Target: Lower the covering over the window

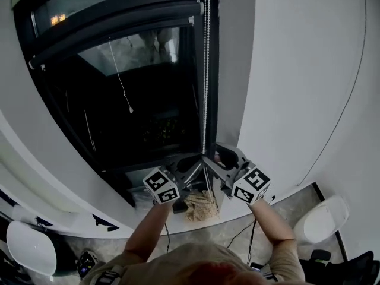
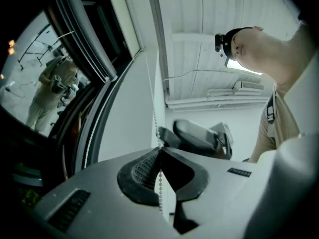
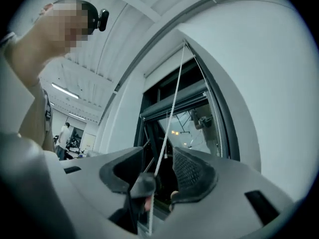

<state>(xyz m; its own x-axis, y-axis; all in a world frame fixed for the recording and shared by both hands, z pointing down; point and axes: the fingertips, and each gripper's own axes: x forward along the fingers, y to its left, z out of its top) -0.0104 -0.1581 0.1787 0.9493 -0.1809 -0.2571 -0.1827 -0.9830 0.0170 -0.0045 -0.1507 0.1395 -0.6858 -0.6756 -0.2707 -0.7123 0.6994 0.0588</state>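
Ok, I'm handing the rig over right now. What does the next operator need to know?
Grippers: left gripper shut on the bead chain; right gripper open, chain running between its jaws unpinched.
Things: chain hangs beside the window, whose glass looks largely uncovered.
Done: little, if any, lowering.
To do: probably close the right gripper on the chain and pull hand over hand until the glass is covered.

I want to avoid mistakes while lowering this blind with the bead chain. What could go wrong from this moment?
1. Only the left gripper is shut on the bead chain; the thin chain could slip out of that grip under a hard pull.
2. The right gripper is open around the chain, so closing off-centre might miss it.
3. Both grippers sit close together near the window; they may knock each other.
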